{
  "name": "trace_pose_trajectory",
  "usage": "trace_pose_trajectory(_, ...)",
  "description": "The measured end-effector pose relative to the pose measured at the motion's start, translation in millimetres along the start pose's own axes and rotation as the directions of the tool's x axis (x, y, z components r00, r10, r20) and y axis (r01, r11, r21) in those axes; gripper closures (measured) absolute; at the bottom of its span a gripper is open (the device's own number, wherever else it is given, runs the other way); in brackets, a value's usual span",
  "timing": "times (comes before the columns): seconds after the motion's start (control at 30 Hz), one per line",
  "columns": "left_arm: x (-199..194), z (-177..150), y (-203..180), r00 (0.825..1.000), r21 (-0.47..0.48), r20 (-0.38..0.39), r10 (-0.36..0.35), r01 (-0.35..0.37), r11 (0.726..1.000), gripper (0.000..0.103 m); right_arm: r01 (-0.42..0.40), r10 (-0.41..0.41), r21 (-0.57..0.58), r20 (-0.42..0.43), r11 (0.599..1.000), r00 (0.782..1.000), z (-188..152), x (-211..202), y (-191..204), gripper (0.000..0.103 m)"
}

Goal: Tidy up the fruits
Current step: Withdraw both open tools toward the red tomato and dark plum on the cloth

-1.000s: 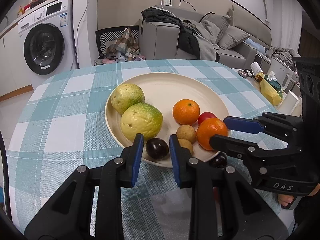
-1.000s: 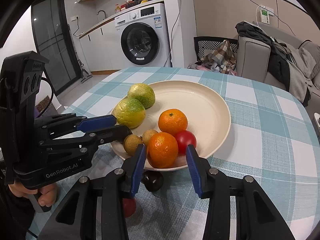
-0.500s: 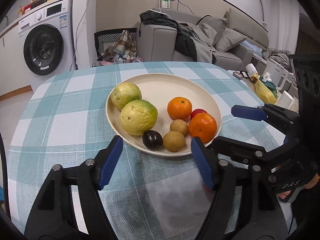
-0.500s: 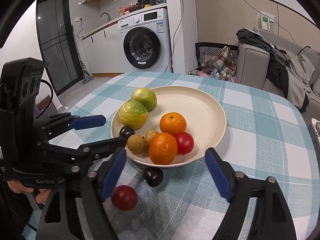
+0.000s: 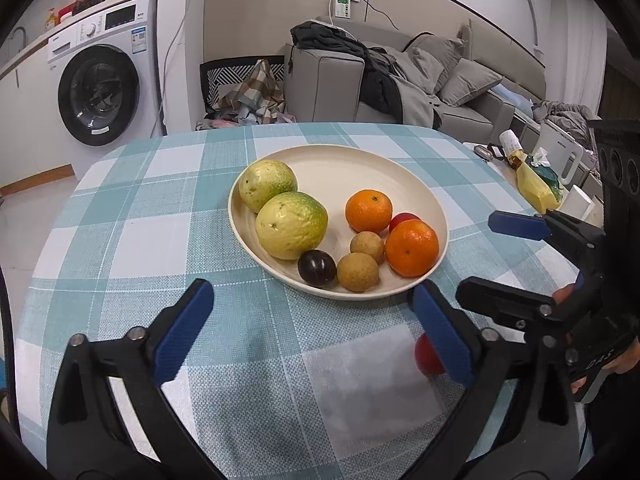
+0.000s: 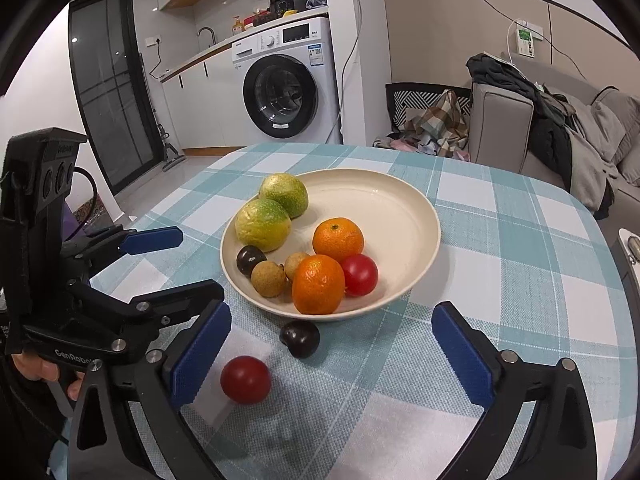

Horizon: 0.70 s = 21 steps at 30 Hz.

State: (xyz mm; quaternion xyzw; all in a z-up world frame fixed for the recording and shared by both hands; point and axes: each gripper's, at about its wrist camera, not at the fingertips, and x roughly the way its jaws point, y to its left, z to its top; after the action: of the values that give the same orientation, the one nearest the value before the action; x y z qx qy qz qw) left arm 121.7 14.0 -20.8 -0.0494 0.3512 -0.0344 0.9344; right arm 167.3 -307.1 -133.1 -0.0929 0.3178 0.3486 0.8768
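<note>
- My left claw (image 5: pixel 312 320) and right claw (image 6: pixel 332 348) both stand wide apart, blue ribbed pads bare, gripping nothing.
- The smooth cream plate (image 6: pixel 404 208) sits on the desk's (image 6: pixel 520 280) woven teal-check cloth.
- In the plate I see two bumpy green-yellow citrus (image 6: pixel 262 224), two glossy oranges (image 6: pixel 318 284), two matte tan round fruits (image 6: pixel 269 278), a red tomato (image 6: pixel 360 274) and a dark plum (image 6: pixel 250 260).
- Off the plate, on the cloth between my right claw's pads: a shiny dark plum (image 6: pixel 300 338) and a red tomato (image 6: pixel 245 379).
</note>
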Motion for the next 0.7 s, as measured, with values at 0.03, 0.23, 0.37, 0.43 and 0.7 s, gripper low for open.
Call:
trace_pose_trajectory(0.03,-0.5,0.4,-0.5,1.000,0.001,0.001,-0.008,0.008,1.000,0.001,0.001,-0.001,0.000,0.002,1.000,1.000,-1.0,-1.4,-1.2,0.000)
trace_pose_trajectory(0.23,-3.4,-1.7,-12.7,1.000,0.045,-0.018,-0.024,0.025,0.999,0.001,0.001,-0.001,0.020,-0.017,1.000,1.000,-11.5,-7.8,-12.4,0.000)
trace_pose_trajectory(0.37,-5.4,-4.0,-22.3,0.999,0.081,-0.031,-0.043,0.046,0.996,0.001,0.010,-0.010,0.038,-0.014,0.999,1.000,-11.4,-10.2,-19.4,0.000)
trace_pose_trajectory(0.43,-6.2,-5.6,-25.9,0.997,0.090,-0.044,-0.058,0.062,0.994,0.001,0.014,-0.013,0.044,-0.019,0.999,1.000,-11.8,-10.2,-22.0,0.000)
trace_pose_trajectory(0.7,1.0,-11.3,-35.4,0.992,0.113,-0.099,-0.073,0.084,0.990,0.001,0.038,-0.035,0.038,-0.076,0.999,0.996,-14.3,-1.1,-23.8,0.000)
